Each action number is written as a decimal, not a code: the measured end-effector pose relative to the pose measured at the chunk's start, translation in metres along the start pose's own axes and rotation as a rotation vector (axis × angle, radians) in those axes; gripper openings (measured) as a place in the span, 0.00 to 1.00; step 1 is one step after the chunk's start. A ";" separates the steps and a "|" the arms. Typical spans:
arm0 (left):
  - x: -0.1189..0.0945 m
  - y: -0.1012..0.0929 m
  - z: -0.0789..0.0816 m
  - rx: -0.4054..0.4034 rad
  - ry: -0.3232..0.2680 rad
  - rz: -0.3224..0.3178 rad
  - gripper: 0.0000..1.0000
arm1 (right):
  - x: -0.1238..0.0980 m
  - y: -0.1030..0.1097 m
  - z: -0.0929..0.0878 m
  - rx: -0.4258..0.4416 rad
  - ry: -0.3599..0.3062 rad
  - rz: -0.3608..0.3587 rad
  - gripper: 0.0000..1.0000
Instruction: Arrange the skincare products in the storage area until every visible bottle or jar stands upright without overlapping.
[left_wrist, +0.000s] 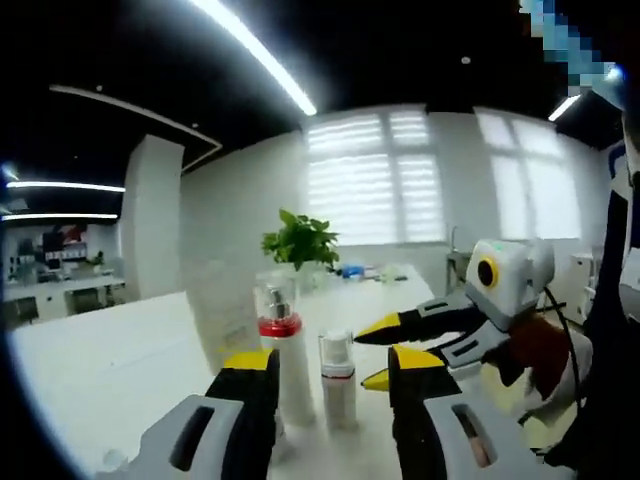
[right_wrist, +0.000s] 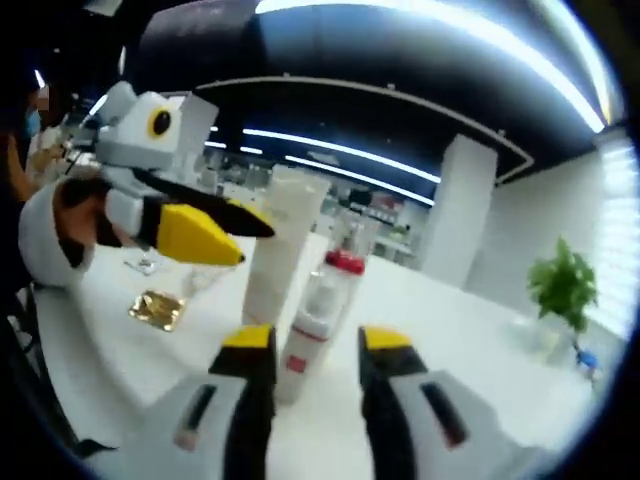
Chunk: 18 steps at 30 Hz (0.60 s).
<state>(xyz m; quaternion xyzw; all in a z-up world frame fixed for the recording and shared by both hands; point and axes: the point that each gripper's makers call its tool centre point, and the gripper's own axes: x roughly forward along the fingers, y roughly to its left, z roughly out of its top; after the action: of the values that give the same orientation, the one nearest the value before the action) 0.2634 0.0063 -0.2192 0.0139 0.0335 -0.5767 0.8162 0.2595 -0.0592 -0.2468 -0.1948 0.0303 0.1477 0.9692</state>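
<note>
On the white table (left_wrist: 120, 370) stand a tall white pump bottle with a red band (left_wrist: 281, 350) and a shorter white bottle with a clear cap (left_wrist: 338, 385), both upright. A tall pale tube (left_wrist: 225, 315) stands behind them. My left gripper (left_wrist: 330, 365) is open, its yellow-tipped jaws on either side of the two bottles and short of them. From the right, my right gripper (left_wrist: 362, 360) reaches in open, tips beside the short bottle. In the right gripper view the red-banded bottle (right_wrist: 322, 300) and the tube (right_wrist: 280, 250) stand beyond my open right gripper (right_wrist: 315, 345); the left gripper (right_wrist: 255, 243) comes in from the left.
A potted green plant (left_wrist: 300, 240) stands further back on the table, also seen as the plant (right_wrist: 565, 285) at the far right. A gold foil packet (right_wrist: 155, 308) lies on the table to the left. A person's sleeve (left_wrist: 615, 330) is at the right edge.
</note>
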 end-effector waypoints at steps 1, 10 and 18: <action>-0.004 0.002 0.001 0.004 0.000 0.023 0.59 | -0.001 0.000 0.003 -0.004 -0.009 -0.001 0.34; -0.055 0.025 -0.007 0.006 -0.029 0.175 0.80 | -0.005 0.010 0.043 -0.089 -0.129 -0.014 0.39; -0.086 0.048 -0.036 -0.037 -0.005 0.273 0.95 | 0.004 0.052 0.067 -0.090 -0.229 0.080 0.39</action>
<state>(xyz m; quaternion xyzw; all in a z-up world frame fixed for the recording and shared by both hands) 0.2782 0.1058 -0.2502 0.0017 0.0398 -0.4597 0.8872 0.2478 0.0138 -0.2047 -0.2185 -0.0794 0.2090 0.9499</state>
